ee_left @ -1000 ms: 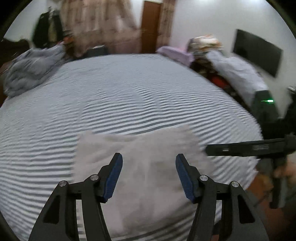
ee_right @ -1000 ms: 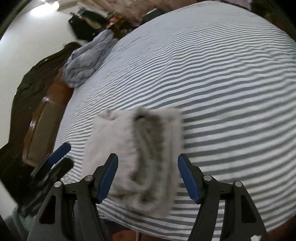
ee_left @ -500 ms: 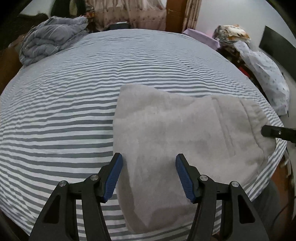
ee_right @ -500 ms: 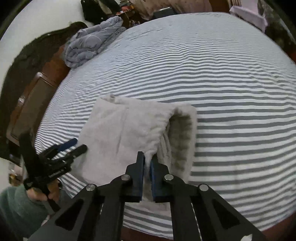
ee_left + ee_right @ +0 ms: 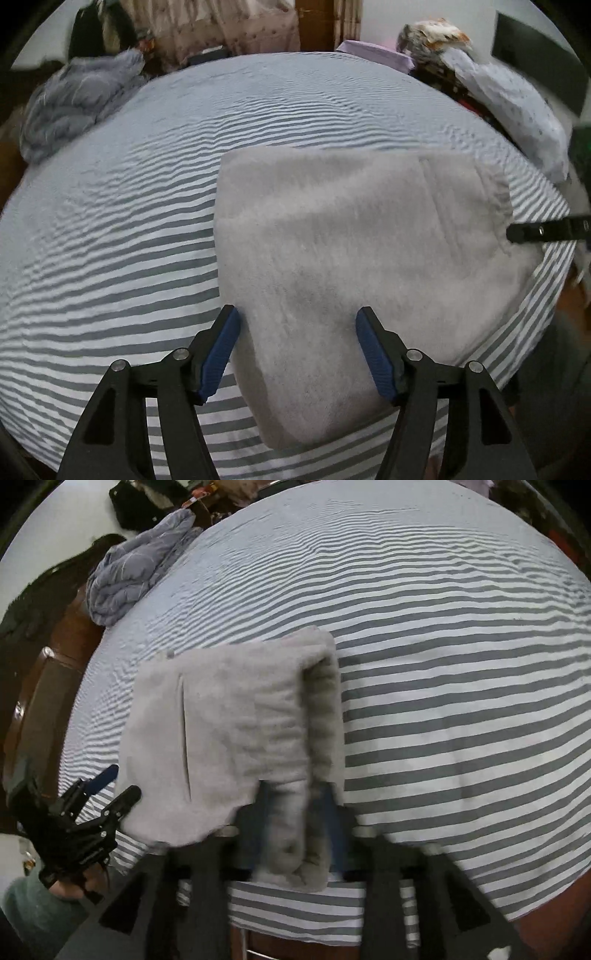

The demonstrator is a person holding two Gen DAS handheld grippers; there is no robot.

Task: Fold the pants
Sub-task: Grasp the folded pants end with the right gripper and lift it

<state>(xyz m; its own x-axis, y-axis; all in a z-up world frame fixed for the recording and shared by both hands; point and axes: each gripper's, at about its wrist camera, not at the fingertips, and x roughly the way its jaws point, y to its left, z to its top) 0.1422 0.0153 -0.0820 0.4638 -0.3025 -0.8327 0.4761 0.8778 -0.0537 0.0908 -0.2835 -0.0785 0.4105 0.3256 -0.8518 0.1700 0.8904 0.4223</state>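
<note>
On the far left corner of the bed, a crumpled grey quilt is lying well away from the work. Nearer, the left gripper is hanging above the near left end of the pants, its blue pads spread apart and its jaws having just been opening a little further; the fleece is showing between the pads but they are not pressing on it, so it is holding nothing.

The pants are lying already folded into a thick pale-grey packet at the near edge of the striped bed, the long axis running along that edge, with the gathered waistband and the pocket slit towards the right end.

At that right end the right gripper is blurring with motion, its jaws having just been opening, standing either side of the doubled waistband edge without clearly clamping it; it looks released.

The fabric seems to be soft, plush and light, limp rather than stiff, likely to sag and spring open when lifted. Gripping is probably best through all layers at the two end corners, so that the stack is not sliding apart.
</note>
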